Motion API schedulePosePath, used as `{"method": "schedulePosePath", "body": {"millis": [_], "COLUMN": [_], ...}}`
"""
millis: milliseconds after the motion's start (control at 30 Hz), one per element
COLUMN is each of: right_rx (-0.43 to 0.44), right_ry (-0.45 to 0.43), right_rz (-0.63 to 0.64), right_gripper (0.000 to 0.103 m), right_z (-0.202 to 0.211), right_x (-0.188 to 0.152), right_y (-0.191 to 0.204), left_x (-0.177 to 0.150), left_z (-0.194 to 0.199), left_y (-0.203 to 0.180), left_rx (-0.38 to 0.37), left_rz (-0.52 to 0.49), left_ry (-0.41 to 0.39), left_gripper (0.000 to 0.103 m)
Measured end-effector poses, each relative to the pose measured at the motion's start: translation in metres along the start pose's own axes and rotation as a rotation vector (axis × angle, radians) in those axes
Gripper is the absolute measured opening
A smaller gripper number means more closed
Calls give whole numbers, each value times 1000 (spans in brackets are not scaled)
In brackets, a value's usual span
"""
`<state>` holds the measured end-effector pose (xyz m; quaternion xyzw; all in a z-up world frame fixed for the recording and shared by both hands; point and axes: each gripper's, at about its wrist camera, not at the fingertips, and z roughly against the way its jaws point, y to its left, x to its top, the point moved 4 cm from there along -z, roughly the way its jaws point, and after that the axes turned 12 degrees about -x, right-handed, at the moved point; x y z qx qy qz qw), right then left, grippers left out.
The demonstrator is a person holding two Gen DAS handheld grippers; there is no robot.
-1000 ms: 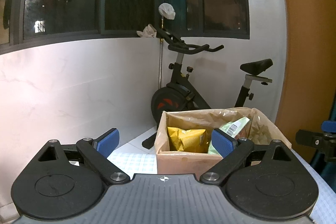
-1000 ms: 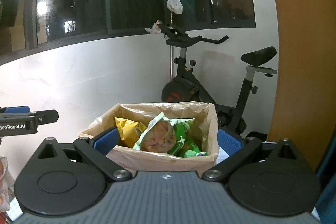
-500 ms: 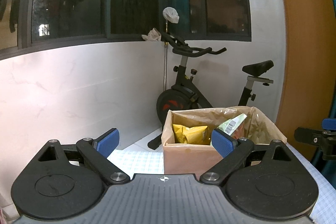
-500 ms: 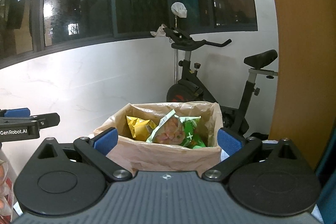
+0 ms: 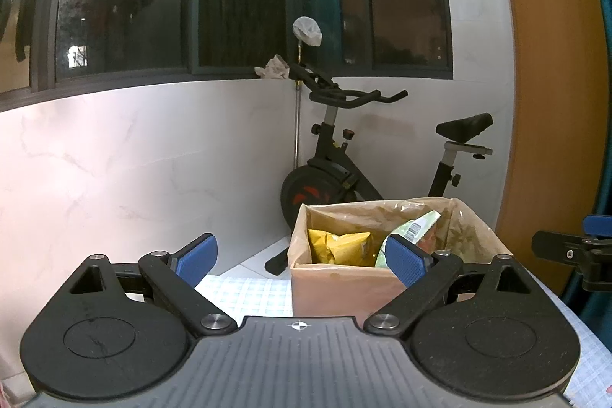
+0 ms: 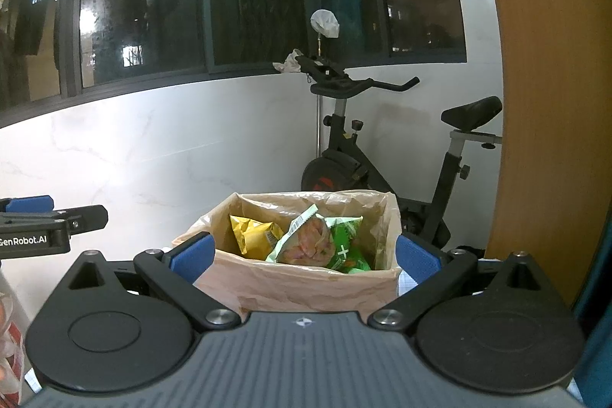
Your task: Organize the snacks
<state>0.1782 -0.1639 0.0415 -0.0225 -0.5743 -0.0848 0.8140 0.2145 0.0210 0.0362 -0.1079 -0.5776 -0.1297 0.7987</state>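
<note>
— Both grippers have backed off; the paper-lined brown cardboard box [image 6: 306, 278] sits smaller at twelve o'clock.
— Left gripper [image 5: 302, 257] and right gripper [image 6: 304, 257]?
— Fingers wide apart, empty. The crinkled yellow snack bag [image 6: 254, 236] lies inside; next likely fetch another.

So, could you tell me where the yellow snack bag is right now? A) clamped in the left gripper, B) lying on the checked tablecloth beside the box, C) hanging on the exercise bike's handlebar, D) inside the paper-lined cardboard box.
D: the yellow snack bag sits inside the cardboard box next to the green packets, while the left gripper and right gripper are both open and empty.
</note>
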Motion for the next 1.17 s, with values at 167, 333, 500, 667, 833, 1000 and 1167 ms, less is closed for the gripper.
{"method": "schedulePosePath", "body": {"millis": [167, 333, 500, 667, 833, 1000, 1167], "right_rx": [-3, -7, -10, -14, -15, -14, -16], "right_ry": [-3, 2, 2, 6, 7, 8, 11], "right_rz": [-1, -6, -7, -4, -5, -4, -3], "right_gripper": [103, 103, 103, 103, 103, 103, 103], "right_z": [4, 6, 7, 10, 11, 10, 11], "right_x": [0, 0, 0, 0, 1, 0, -2], "right_y": [0, 0, -1, -1, -1, -1, -1], "left_x": [0, 0, -1, -1, -2, -2, -1], "left_z": [2, 4, 5, 5, 6, 5, 4], "left_y": [1, 2, 2, 4, 5, 6, 7], "left_rx": [-4, -19, -22, -29, -24, -32, -23], "left_rz": [2, 9, 13, 17, 19, 28, 22], "left_ry": [0, 3, 2, 6, 9, 17, 13], "left_gripper": [96, 96, 96, 96, 96, 96, 96]}}
